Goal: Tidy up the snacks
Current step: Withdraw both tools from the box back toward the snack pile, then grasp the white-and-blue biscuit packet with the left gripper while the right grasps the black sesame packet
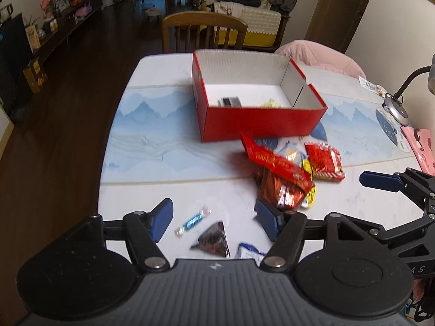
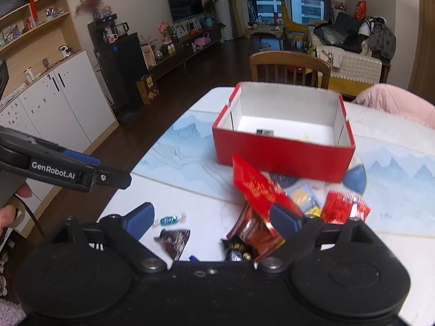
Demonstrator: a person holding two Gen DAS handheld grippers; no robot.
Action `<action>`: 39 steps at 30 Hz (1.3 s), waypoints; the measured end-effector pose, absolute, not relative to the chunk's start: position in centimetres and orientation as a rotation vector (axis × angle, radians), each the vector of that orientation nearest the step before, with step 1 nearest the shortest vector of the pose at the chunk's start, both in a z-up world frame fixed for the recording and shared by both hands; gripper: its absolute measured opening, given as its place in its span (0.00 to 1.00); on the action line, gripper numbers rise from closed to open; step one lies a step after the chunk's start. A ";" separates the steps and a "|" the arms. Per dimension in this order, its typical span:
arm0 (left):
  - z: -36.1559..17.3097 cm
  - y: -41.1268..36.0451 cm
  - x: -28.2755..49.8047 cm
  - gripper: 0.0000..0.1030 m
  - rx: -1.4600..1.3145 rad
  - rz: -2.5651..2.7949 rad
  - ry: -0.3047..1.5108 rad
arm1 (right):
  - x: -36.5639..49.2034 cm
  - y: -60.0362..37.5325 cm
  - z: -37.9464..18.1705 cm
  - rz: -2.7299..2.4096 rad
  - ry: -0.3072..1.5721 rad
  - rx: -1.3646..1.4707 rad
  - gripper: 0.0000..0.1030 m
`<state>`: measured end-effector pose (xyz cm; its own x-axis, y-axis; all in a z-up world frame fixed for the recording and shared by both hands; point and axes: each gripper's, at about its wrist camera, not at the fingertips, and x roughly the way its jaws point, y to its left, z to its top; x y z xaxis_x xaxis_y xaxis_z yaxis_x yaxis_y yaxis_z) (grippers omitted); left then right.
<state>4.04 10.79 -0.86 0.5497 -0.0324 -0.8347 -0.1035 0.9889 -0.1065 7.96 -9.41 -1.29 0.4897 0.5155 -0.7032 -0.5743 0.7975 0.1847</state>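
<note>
Fingers (image 1: 163, 218) spread — snack pile (image 1: 288, 174) fronts red box (image 1: 261, 125), chair (image 1: 204, 31) behind.

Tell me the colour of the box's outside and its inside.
The box is red outside, white inside; the right wrist view shows it best.

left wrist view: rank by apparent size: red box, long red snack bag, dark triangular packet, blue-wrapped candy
1. red box, by far the largest.
2. long red snack bag.
3. dark triangular packet.
4. blue-wrapped candy.
The packet and candy lie nearer the camera, so they look bigger than they would beside the box; the order holds.
</note>
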 end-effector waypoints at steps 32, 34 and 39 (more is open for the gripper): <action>-14.8 4.4 3.1 0.78 -0.024 -0.057 1.243 | 9.9 -11.8 -12.7 0.562 1.084 0.036 0.98; -15.4 4.1 3.3 0.78 -0.013 -0.064 1.251 | 10.3 -11.3 -13.1 0.573 1.091 0.017 0.97; -16.8 3.7 4.1 0.78 0.009 -0.072 1.277 | 11.5 -10.2 -14.7 0.598 1.131 -0.007 0.90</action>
<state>4.12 3.69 -16.76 0.2877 -0.0492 -0.9565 0.0590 0.9977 -0.0336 11.46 -10.22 -14.68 0.2874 0.4438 -0.8488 -0.4511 0.8445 0.2887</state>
